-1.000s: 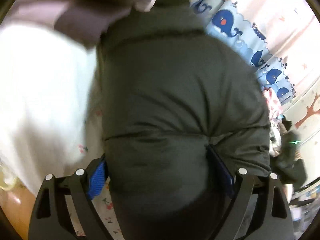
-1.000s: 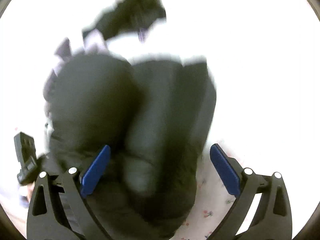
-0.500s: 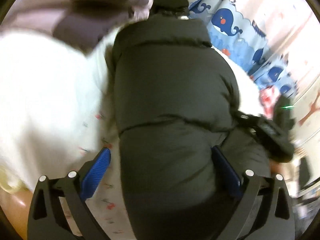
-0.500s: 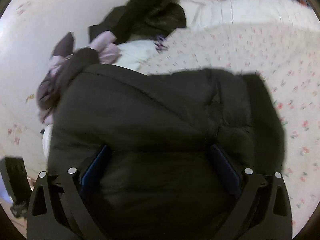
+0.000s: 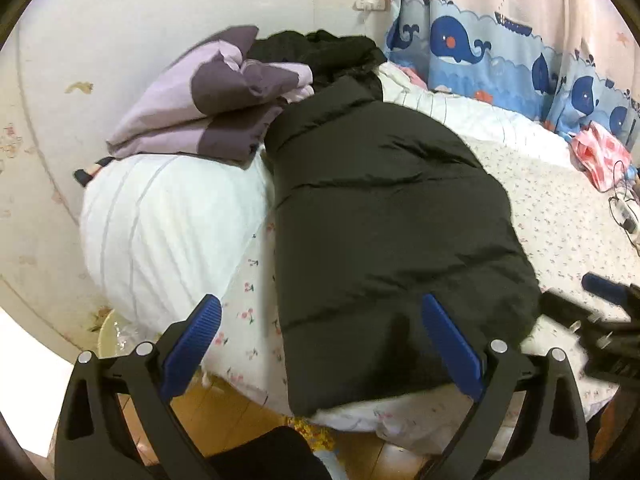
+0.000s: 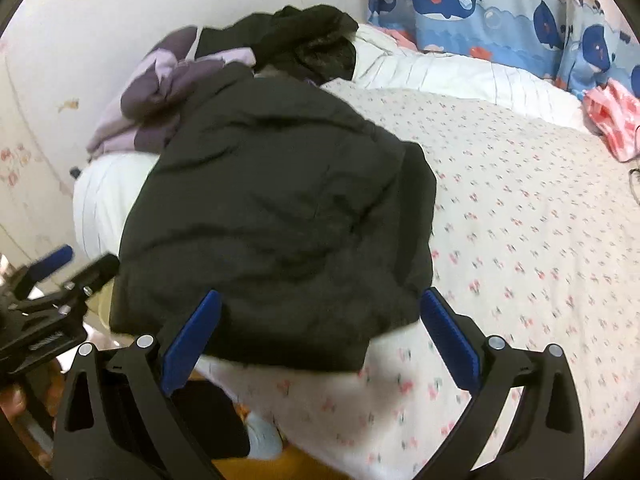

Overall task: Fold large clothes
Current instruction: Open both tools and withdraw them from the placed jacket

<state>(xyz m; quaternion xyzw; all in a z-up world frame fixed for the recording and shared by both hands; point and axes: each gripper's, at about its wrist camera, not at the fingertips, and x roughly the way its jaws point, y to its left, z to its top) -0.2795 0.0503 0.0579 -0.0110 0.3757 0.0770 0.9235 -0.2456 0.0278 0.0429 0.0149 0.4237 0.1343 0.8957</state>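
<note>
A black puffer jacket [image 5: 384, 220] lies folded flat on the flower-print bed sheet [image 6: 520, 220], collar toward the wall and hem at the bed's near edge. My left gripper [image 5: 320, 336] hangs open above the hem, its blue pads [image 5: 196, 340] wide apart and off the fabric. In the right wrist view the same jacket [image 6: 272, 208] fills the middle. My right gripper [image 6: 316, 332] is open over its near right corner, touching nothing. Each gripper shows in the other's view: the right gripper [image 5: 600, 320] at the right edge, the left gripper [image 6: 48, 292] at the left edge.
A folded purple garment [image 5: 208, 112] and a black furry garment [image 5: 320, 56] lie by the wall behind the jacket. A rolled white duvet [image 5: 160, 232] sits to the left. A pink cloth [image 5: 596, 152] and a cable [image 5: 624, 208] lie far right, under the whale curtain [image 5: 480, 48]. Wooden floor [image 5: 224, 412] shows below.
Both grippers have drawn back and up from the jacket, which earlier filled the space between their jaws. The jacket now lies by itself and the whole bed shows.
</note>
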